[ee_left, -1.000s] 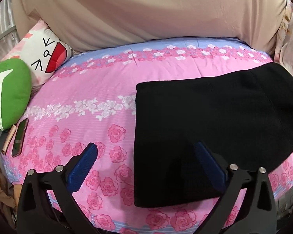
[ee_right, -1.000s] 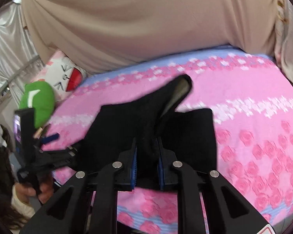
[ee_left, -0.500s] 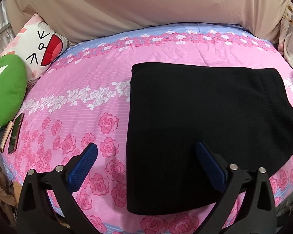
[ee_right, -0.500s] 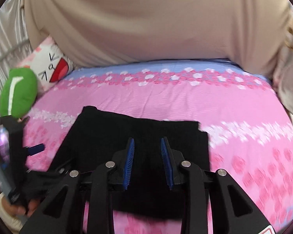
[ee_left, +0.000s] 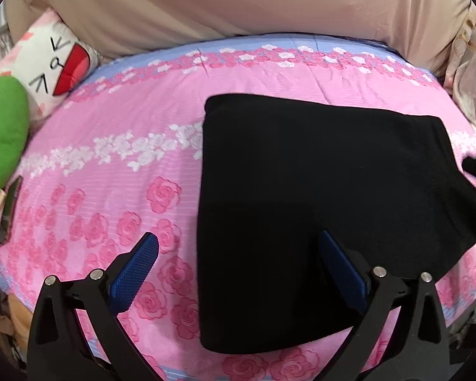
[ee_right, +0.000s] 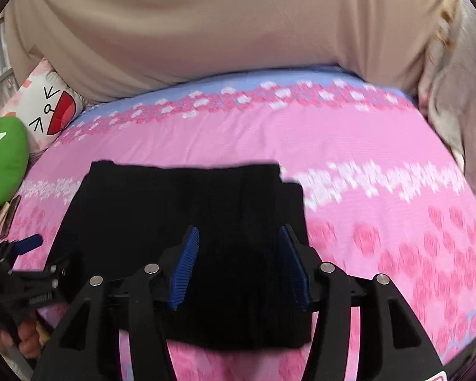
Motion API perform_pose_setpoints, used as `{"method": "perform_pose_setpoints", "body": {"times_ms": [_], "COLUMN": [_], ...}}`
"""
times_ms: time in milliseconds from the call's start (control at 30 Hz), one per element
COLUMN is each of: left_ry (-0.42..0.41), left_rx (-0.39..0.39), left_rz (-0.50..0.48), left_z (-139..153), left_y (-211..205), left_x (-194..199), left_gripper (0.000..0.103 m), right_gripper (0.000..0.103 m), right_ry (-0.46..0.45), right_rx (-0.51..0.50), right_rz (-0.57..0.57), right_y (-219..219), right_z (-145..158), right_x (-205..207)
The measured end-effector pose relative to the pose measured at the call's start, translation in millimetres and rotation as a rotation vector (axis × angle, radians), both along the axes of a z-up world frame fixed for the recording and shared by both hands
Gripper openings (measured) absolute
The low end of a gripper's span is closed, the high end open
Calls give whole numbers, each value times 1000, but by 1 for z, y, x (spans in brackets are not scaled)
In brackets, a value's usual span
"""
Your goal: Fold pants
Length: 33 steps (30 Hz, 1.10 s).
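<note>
The black pants (ee_left: 317,184) lie folded flat in a compact block on the pink rose-print bed (ee_left: 117,165). My left gripper (ee_left: 238,247) hangs open over the block's near left edge, one blue pad over the sheet, the other over the cloth, nothing between them. In the right wrist view the same pants (ee_right: 161,203) lie flat under my right gripper (ee_right: 238,238). Its jaws are opening, the blue pads apart and clear of the cloth below. The left gripper (ee_right: 28,244) shows at that view's left edge, in a hand.
A beige cloth (ee_left: 238,9) covers the wall behind the bed. A cartoon-face pillow (ee_left: 50,63) and a green cushion (ee_left: 0,133) sit at the far left, with a phone (ee_left: 9,209) beside them. More fabric (ee_right: 457,89) hangs at the right.
My right gripper let go of the raised pants fold, which dropped flat onto the block, and its jaws spread apart. The left gripper sank a little and stayed open.
</note>
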<state>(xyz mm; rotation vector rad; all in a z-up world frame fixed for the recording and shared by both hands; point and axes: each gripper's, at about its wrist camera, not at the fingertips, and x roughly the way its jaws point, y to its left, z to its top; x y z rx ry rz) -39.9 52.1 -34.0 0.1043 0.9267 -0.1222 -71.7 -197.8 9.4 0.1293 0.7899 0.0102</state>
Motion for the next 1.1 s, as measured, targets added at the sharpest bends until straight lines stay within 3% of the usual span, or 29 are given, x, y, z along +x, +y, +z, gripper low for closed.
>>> {"method": "perform_pose_setpoints", "body": {"times_ms": [133,233,267,367,467,500,533,567,600,633,733,900,1100], "left_ry": [62,93,98,120,53,40,47,69,86,101,105,133,164], "left_rx": [-121,-169,-175,-206,-171,-153,-135,-129,-131,-137,-158,-200,-242], "left_rz": [-44,-57,-50,-33,-13,-10,-8,-5,-6,-6,6,22,27], "left_z": [-6,-13,-17,-14,1,1,-2,-7,-10,-14,-17,-25,-32], "left_y": [1,2,2,6,10,8,6,4,2,1,1,4,7], "left_x": [1,4,6,7,0,0,1,3,4,5,6,11,18], "left_gripper": [98,98,98,98,98,98,98,98,98,98,98,98,98], "right_gripper": [61,59,42,19,19,20,35,40,42,51,77,78,86], "right_ry": [43,80,92,57,-8,0,33,77,62,49,26,96,139], "right_rx": [87,109,109,106,101,69,34,38,87,144,148,286,316], "right_rz": [6,53,55,46,44,30,13,-6,-21,-40,-65,-17,-5], "right_y": [-9,-2,0,3,-3,-5,-8,-15,-22,-30,-34,-38,-30], "right_z": [-14,-30,-37,-27,-8,-11,-20,-34,-35,-33,-27,-46,-62], "right_x": [-12,-13,-11,-17,-30,-29,-25,-22,-25,-30,-37,-23,-12]}}
